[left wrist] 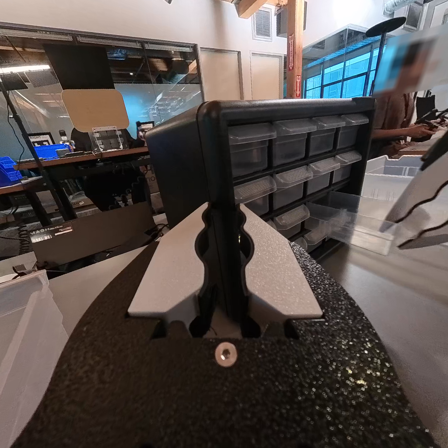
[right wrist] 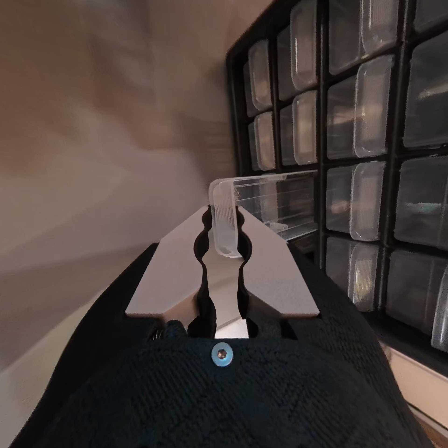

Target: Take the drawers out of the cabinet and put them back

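Note:
A black cabinet [left wrist: 184, 157] with rows of small clear drawers [left wrist: 288, 143] stands on the table. In the left wrist view, my left gripper [left wrist: 224, 208] is shut on the cabinet's front left corner edge, one finger on each side. In the right wrist view, which is rolled sideways, my right gripper [right wrist: 224, 211] is shut on the handle tab [right wrist: 224, 225] of one clear drawer [right wrist: 278, 206]. That drawer sticks partly out of the cabinet [right wrist: 320, 145]. The left wrist view shows the same drawer [left wrist: 351, 218] pulled out low on the right, with the right gripper's fingers [left wrist: 412, 213] at its front.
A grey tabletop [left wrist: 363, 303] carries the cabinet. A clear plastic bin [left wrist: 21, 315] stands at the near left and another [left wrist: 388, 174] behind the cabinet on the right. A person's arm [left wrist: 397, 133] shows at the far right. Desks with blue bins [left wrist: 48, 150] stand behind.

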Action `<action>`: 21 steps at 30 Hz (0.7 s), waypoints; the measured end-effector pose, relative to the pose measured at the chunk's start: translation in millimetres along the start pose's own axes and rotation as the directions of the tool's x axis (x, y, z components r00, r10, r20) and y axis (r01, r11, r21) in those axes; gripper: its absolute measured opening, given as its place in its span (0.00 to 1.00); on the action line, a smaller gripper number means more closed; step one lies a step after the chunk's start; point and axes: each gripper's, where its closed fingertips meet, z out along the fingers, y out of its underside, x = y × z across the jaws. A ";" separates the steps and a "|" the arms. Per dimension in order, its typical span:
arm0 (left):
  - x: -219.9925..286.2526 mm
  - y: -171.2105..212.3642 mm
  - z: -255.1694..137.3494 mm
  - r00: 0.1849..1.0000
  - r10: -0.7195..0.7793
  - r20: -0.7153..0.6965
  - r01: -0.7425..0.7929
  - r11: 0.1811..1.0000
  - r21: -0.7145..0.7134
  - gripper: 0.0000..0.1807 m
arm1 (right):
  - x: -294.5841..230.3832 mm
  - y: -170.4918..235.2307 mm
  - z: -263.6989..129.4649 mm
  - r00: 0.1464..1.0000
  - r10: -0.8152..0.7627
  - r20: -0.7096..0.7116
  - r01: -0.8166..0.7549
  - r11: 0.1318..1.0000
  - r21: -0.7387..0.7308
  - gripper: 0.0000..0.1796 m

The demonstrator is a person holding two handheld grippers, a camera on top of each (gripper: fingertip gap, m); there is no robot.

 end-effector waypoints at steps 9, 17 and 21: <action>-0.4 0.2 -0.2 1.000 0.010 0.005 -0.010 1.000 -0.001 0.10 | 45.8 11.0 16.6 0.968 0.040 -0.247 -0.047 0.999 -0.021 0.29; -0.6 0.2 -0.4 1.000 0.016 0.005 -0.016 1.000 -0.002 0.10 | 22.5 -21.5 -11.6 0.900 -0.119 -0.420 0.188 0.974 0.125 0.00; -0.5 0.2 -0.6 1.000 0.030 0.008 -0.030 1.000 0.000 0.10 | 21.9 -0.4 15.8 0.932 -0.069 -0.357 0.095 0.994 0.056 0.00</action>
